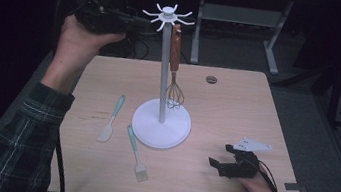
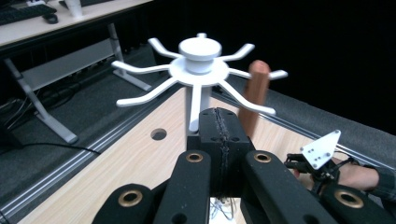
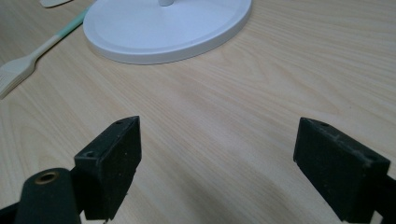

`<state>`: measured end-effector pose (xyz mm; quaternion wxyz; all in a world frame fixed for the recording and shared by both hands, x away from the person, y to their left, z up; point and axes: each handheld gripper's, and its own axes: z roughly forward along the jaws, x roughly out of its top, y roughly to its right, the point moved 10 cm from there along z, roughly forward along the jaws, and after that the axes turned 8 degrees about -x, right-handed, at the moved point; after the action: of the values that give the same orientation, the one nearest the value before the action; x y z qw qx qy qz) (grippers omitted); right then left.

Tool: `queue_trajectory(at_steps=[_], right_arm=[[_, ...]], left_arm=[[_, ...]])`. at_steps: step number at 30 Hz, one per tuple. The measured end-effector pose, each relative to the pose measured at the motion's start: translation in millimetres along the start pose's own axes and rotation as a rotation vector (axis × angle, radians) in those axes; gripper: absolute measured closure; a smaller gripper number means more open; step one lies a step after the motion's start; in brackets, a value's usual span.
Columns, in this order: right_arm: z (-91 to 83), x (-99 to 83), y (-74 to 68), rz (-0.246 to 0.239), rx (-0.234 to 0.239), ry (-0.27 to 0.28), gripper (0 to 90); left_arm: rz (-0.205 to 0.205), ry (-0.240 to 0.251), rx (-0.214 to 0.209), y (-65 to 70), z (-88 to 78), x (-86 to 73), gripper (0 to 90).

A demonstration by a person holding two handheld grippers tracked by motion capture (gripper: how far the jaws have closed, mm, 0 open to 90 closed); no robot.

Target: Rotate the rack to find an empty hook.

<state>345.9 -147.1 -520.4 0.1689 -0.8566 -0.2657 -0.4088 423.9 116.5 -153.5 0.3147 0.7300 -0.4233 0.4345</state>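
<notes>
A pale wooden table [image 1: 236, 115] with rounded corners spreads across the high view. At its centre stands a white utensil stand [image 1: 160, 120], a round flat base with a slim upright post topped by a ring of radiating hooks [image 2: 198, 70]. From a hook at about three o'clock of the post hangs a wire whisk with a brown wooden handle [image 1: 174, 66], its wire head just above the base. At eight o'clock of the base lies a spatula with a mint-green handle and pale blade [image 1: 110, 119]; at six o'clock, just beside the rim, lies a pastry brush with a matching mint handle [image 1: 136, 154]. The left gripper [image 1: 141, 22] is held high at ten o'clock, level with the hooks, its black jaws clenched together with nothing between them. Its tips seem to sit just short of the hooks, though the angle makes this uncertain. The right gripper [image 1: 214, 164] rests on the table at four o'clock, jaws spread wide, empty.
</notes>
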Motion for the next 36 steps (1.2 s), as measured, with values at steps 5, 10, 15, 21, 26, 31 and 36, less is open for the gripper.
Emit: queue_trajectory(at_steps=[5, 10, 15, 21, 26, 31, 36], right_arm=[[0.8, -0.5, 0.4, -0.011, -0.001, -0.002, 15.3], [1.4, -1.6, 0.1, -0.007, 0.004, -0.007, 15.3], [1.2, -1.7, 0.6, -0.007, 0.004, -0.007, 15.3], [0.4, -1.9, 2.6, 0.003, 0.000, -0.009, 15.3], [1.8, -2.8, 2.7, -0.001, -0.007, -0.017, 15.3], [2.5, -3.3, 2.7, -0.002, -0.008, -0.018, 15.2], [3.1, -4.1, 3.2, -0.004, -0.014, -0.022, 15.2]], left_arm=[[-0.012, 0.008, 0.026, -13.9, 2.3, 1.5, 89.8], [-0.026, 0.013, 0.061, -31.3, 2.3, 1.3, 89.9], [-0.038, 0.026, 0.050, -33.3, 0.0, 0.0, 89.8], [-0.035, 0.032, 0.032, -21.9, -10.0, -3.4, 89.8], [-0.012, 0.042, -0.001, -5.2, -16.0, -6.0, 89.8], [0.016, 0.040, -0.018, 8.6, -13.1, -5.2, 89.8], [0.032, 0.035, -0.007, 10.2, -2.5, -1.7, 89.8]])
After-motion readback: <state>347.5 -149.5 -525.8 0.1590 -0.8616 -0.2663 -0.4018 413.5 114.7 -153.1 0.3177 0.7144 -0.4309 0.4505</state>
